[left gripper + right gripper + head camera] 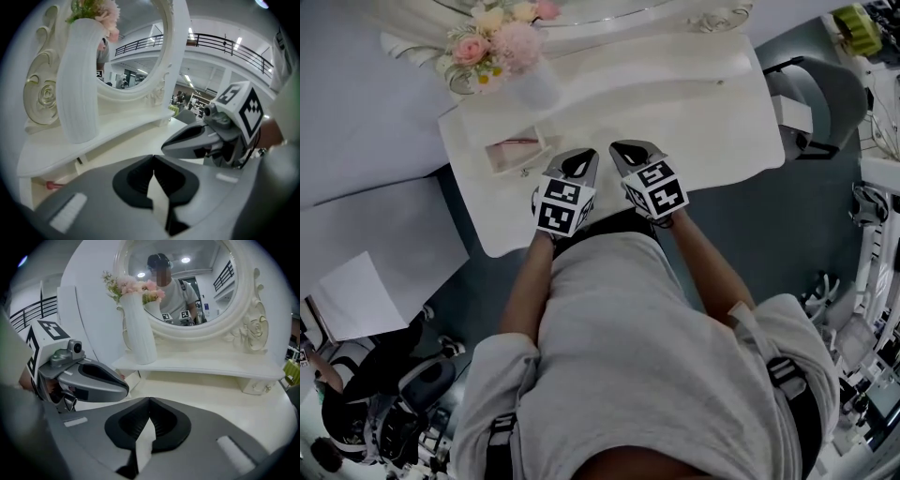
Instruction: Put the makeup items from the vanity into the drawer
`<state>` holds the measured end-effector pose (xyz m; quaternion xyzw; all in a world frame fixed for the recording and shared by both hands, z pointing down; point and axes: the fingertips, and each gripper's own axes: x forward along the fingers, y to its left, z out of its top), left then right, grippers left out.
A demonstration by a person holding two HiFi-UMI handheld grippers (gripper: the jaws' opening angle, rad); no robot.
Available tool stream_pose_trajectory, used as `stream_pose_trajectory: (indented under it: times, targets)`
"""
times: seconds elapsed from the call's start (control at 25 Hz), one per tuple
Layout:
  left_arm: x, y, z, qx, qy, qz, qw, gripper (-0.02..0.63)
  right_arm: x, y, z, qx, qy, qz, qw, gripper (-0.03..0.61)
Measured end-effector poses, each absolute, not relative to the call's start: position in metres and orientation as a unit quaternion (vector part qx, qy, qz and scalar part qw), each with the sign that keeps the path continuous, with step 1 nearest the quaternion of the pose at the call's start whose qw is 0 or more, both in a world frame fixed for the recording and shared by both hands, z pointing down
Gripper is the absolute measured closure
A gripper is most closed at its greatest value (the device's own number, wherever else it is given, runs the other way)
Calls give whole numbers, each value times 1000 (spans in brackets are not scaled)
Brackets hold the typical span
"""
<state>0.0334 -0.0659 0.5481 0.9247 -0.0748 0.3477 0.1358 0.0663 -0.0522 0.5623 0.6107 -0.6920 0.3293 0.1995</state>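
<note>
A staged dressing corner inside a large open hall, more lab or studio than home. An ornate white vanity (675, 103) with a round mirror (187, 282) and a vase of pink flowers (138, 329) stands on bare grey floor (806, 216). A mezzanine railing (211, 42) runs under strip lights in the upper right of the left gripper view. An office chair (825, 103) and cabled equipment stands (872, 281) line the head view's right edge.

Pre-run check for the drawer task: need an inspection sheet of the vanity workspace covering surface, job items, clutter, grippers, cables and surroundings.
Surface: white vanity top, no makeup seen on it.
Job's things: open drawer at left holds one pinkish item; its type cannot be told.
Clutter: white vase of pink flowers on the raised shelf.
Grippers: left gripper and right gripper side by side over the top, both shut, empty.
Cables: nothing seen on the vanity.
Surroundings: ornate mirror, grey chair at right.
</note>
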Motion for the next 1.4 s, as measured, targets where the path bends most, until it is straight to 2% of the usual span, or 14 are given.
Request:
stream_pose_trajectory:
  times: [0.16, 0.36, 0.72, 0.76, 0.84, 0.88, 1.04, 1.2, 1.4]
  targets:
    - [47, -42, 554, 920, -27, 379, 92, 611, 85, -37, 555, 624, -690, 326, 167, 578]
    - [62, -11, 568, 904, 29, 427, 8, 611, 111, -19, 560, 633, -688, 318, 160, 578]
    - [70, 17, 599, 847, 82, 520, -74, 609, 139, 3, 570, 641, -680, 329, 138, 578]
    - [72, 19, 601, 841, 90, 526, -86, 602, 142, 5, 571, 640, -680, 329, 139, 578]
    - [74, 20, 607, 827, 110, 539, -114, 501, 147, 9, 572, 641, -680, 329, 137, 578]
    - [75, 19, 609, 820, 121, 544, -130, 486, 149, 12, 572, 641, -679, 330, 136, 578]
    - [79, 27, 618, 790, 175, 558, -185, 445, 158, 23, 574, 639, -680, 332, 140, 578]
    - [77, 34, 632, 762, 204, 578, -208, 392, 167, 32, 576, 634, -683, 331, 149, 578]
    - [84, 33, 645, 759, 189, 585, -215, 387, 177, 38, 576, 633, -685, 326, 155, 578]
